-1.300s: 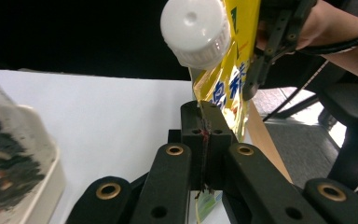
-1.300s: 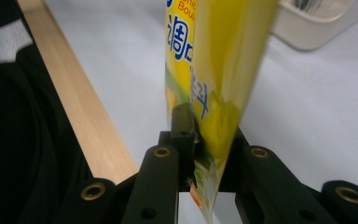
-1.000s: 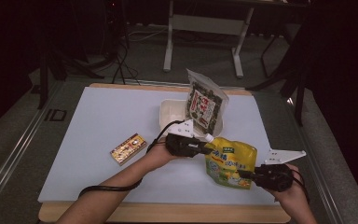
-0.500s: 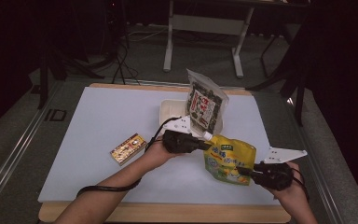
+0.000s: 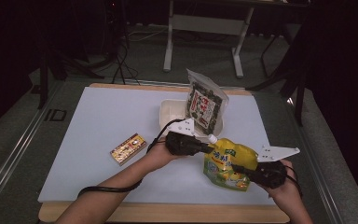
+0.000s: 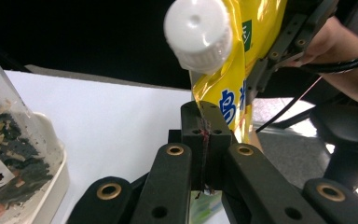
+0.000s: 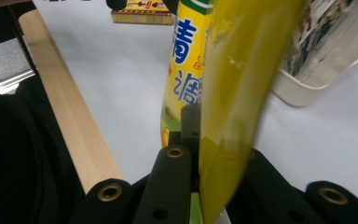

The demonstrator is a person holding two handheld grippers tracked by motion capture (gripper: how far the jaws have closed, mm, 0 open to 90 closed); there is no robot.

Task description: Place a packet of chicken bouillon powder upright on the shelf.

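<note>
Jaws of the left gripper [image 6: 205, 135] are pinched tight on the top edge of the yellow pouch [image 5: 226, 163], just below its white cap [image 6: 198, 35], which stands above the black fingertips [image 6: 193, 128] in the left gripper view. The right gripper [image 7: 193, 130] has its jaws clamped just as tight on the opposite end of the pouch, the yellow film folding over between them in the right gripper view; over the last second its jaws were closing onto that film. From above, the pouch hangs stretched between the two grippers near the front edge of the table [image 5: 98, 116], apparently lifted a little off the surface, though whether its lower edge touches cannot be told. Its long axis runs on a slant from the cap end at the left gripper [image 5: 205, 148], farther from the person, down to the bottom end at the right gripper [image 5: 242, 170], closer to the person. Each hand thus holds its own end, so neither has any reach to make; whatever comes next, probably carrying the pouch toward the tray, turns on both hands moving together along that line without twisting it. The white tray [image 5: 170, 114] lies just beyond the left gripper, toward the far side, with a clear bag of dried seaweed [image 5: 205, 105] standing propped in it, so the left hand [image 5: 156, 156] is the nearer one. Well off to the left lies a small flat box [image 5: 128, 148], apart from everything else.
</note>
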